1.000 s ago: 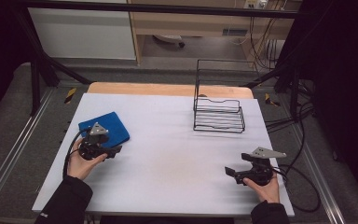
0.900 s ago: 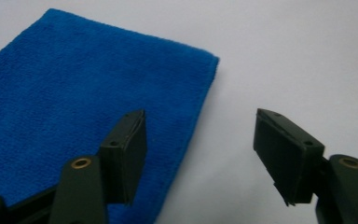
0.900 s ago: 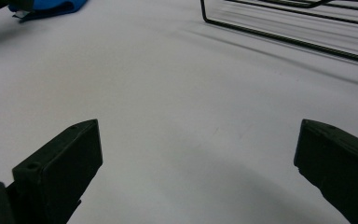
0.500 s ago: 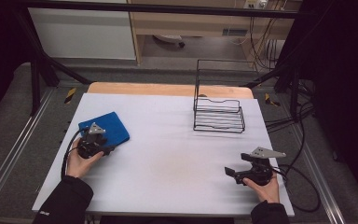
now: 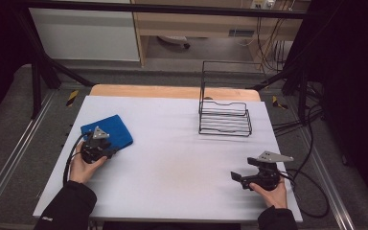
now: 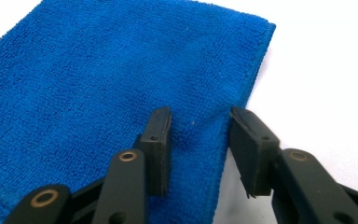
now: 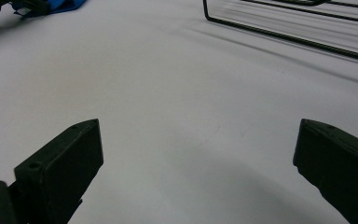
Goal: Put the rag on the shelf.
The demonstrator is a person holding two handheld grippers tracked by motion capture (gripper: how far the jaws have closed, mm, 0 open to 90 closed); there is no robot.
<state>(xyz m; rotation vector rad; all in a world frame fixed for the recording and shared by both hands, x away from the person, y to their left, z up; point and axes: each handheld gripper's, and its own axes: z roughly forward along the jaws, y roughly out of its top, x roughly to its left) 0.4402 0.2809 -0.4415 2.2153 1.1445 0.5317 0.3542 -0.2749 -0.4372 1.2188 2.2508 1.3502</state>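
White table (image 5: 172, 143), bare black wire rack (image 5: 224, 115), blue cloth (image 5: 108, 129) apart

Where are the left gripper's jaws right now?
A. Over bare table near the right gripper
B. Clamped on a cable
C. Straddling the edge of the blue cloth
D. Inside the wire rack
C. In the left gripper view the left gripper has one jaw over the blue cloth and the other just past its edge on the white table, with a gap between the pads; the jaws have just been closing.
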